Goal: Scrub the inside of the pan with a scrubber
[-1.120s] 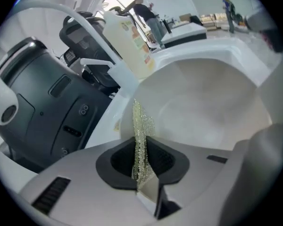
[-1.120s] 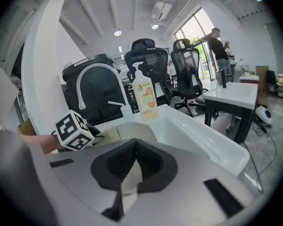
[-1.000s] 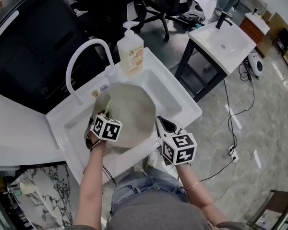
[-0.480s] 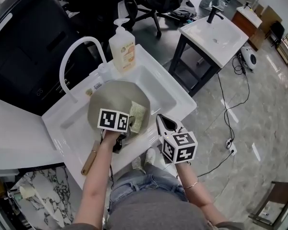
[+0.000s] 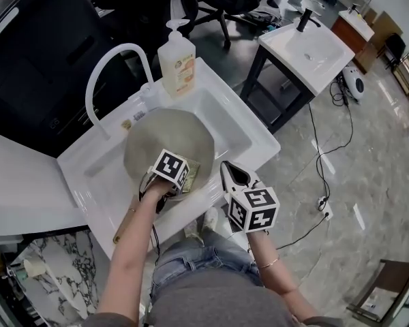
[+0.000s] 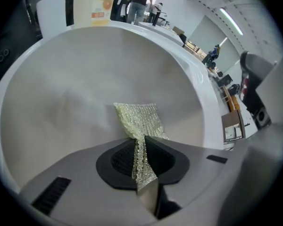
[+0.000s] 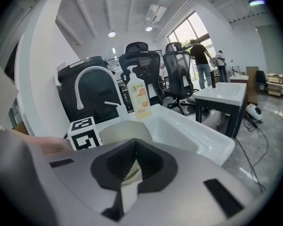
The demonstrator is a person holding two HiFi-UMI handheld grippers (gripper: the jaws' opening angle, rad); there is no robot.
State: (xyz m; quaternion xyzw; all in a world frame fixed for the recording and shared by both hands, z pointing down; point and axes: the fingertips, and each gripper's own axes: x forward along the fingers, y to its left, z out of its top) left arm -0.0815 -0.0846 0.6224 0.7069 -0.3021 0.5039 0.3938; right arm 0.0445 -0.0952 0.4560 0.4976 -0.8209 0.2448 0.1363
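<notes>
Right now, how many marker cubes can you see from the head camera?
2. The left cube rides the left gripper over the pan in the sink. The right cube rides the right gripper, just outside the sink's front rim. None seem hidden.

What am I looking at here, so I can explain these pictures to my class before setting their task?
A person holds a two-jaw gripper in each hand; there is no robot. One picture comes from a head camera looking down; the others from cameras on each gripper. A pan lies in a sink, near a soap bottle and tap. The left gripper is shut on a scrubber inside the pan. The right gripper, shut and empty, hangs near the sink's front edge.
</notes>
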